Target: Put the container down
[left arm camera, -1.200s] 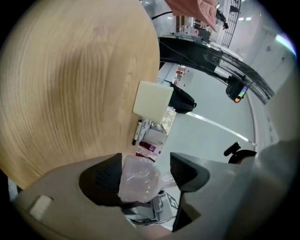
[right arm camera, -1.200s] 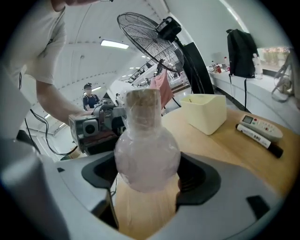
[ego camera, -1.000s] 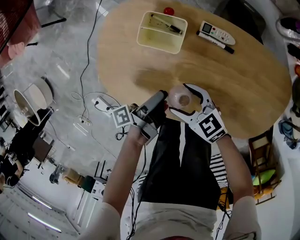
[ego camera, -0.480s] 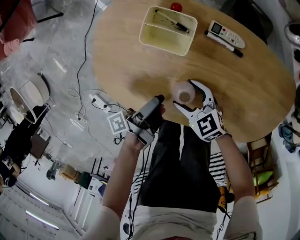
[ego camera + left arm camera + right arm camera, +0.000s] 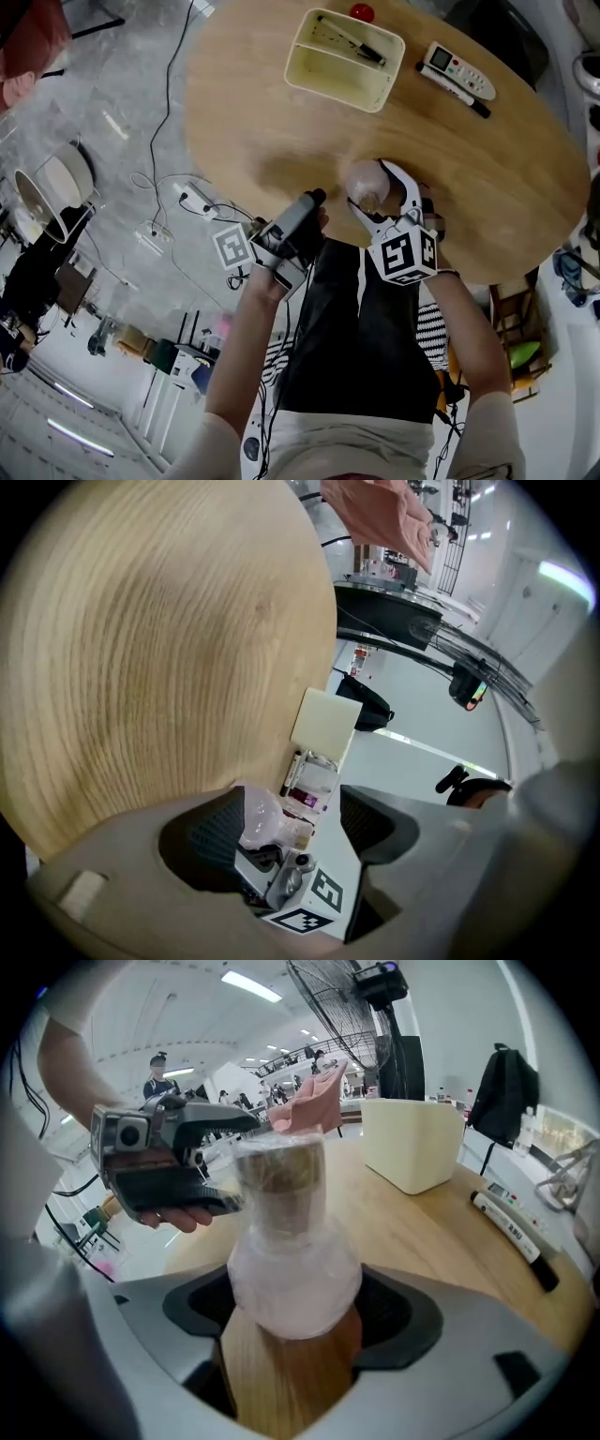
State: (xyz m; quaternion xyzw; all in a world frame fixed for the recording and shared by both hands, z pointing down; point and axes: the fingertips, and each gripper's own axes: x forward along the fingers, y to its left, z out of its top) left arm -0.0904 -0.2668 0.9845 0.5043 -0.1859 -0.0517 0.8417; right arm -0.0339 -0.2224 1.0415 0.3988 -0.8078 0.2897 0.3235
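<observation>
Two grippers meet at the near edge of the oval wooden tabletop. The right gripper has its white jaws clamped on the container, a cloudy, rounded thing with a narrower brownish neck. In the right gripper view both pads press the round body from either side. The jaws hide its base, so I cannot tell whether it rests on the tabletop or hangs just above it. What the brownish part is, a lining or something inside, cannot be made out through the cloudy wall. The left gripper, dark and held just beside the right one, is clear of the container. Its jaws stand apart and grip nothing. In its own view the gap between them shows only the container and the right gripper's cube beyond. Well apart, at the far side of the tabletop, sits a cream bin with a dark pen lying inside. Beyond the bin, a small red thing is too small to name. To the right of the bin lies a remote with a marker just beside it; the remote's print is too small to read.
</observation>
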